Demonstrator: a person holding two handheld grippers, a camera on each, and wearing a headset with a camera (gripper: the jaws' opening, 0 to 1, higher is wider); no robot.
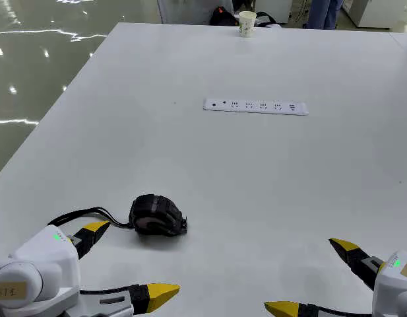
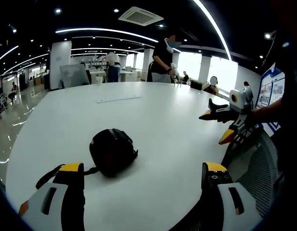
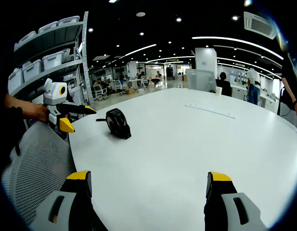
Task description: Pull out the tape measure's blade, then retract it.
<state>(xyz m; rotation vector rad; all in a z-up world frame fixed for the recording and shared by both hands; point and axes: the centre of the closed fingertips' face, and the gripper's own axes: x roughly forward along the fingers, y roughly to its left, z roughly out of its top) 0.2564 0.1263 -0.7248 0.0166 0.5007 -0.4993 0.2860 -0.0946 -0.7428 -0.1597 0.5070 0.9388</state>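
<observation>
The tape measure [image 1: 157, 216] was a rounded black case lying on the white desk [image 1: 256, 172] near its front edge. A black strap [image 1: 78, 214] looped away from the case toward the left gripper [image 1: 134, 257] and passed close by one yellow-tipped finger. The case sat just ahead of that gripper, whose fingers [image 1: 160, 289] were spread wide and held nothing. The right gripper [image 1: 309, 276] hung well apart from the tape measure over the front edge of the desk, its fingers also wide apart and empty. A white power strip [image 1: 256, 106] lay flat farther back. A paper cup [image 1: 247, 23] stood upright at the far edge; whether anything was inside it could not be told.
</observation>
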